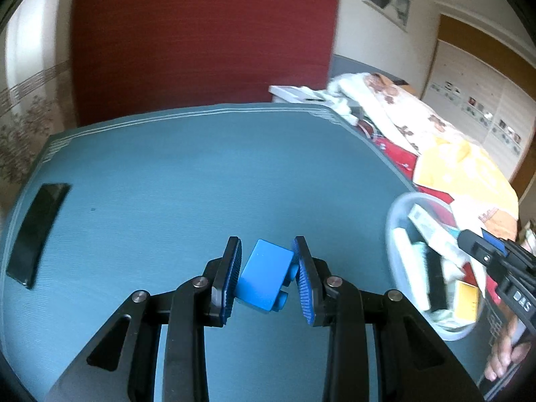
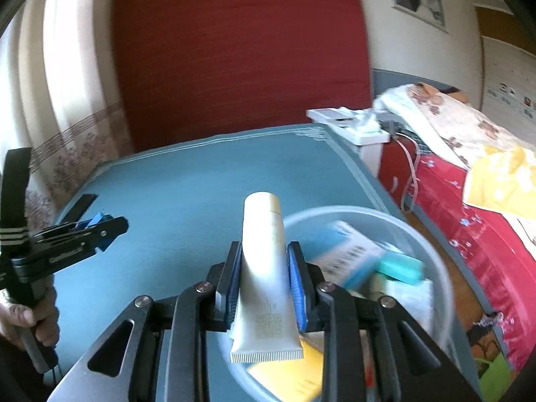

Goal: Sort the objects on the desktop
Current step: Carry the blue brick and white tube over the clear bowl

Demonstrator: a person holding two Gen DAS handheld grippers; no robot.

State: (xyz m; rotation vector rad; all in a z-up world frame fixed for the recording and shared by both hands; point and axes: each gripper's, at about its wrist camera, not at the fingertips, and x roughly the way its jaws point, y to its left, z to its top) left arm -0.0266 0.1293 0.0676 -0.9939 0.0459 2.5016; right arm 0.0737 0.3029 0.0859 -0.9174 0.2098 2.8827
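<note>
The letters "DAS" are read in white on the black body of the right gripper [image 1: 492, 254] where it enters the left wrist view at the right edge; no other writing can be read, the print on the white tube [image 2: 264, 278] and on the cartons being too blurred. The left gripper [image 1: 268, 274] is clamped on a blue toy brick [image 1: 263, 274], held tilted above the teal table mat [image 1: 167, 174]. The right gripper is closed on the tube, cap pointing away, over a translucent round tub [image 2: 432, 244] holding a blue-and-white carton, a teal bar and a yellow box. A black phone [image 1: 33, 231] near the mat's left edge shows whole only in the left wrist view. A hand [image 2: 26, 321] gripping the left gripper's handle is cut off at the frame edge.
</note>
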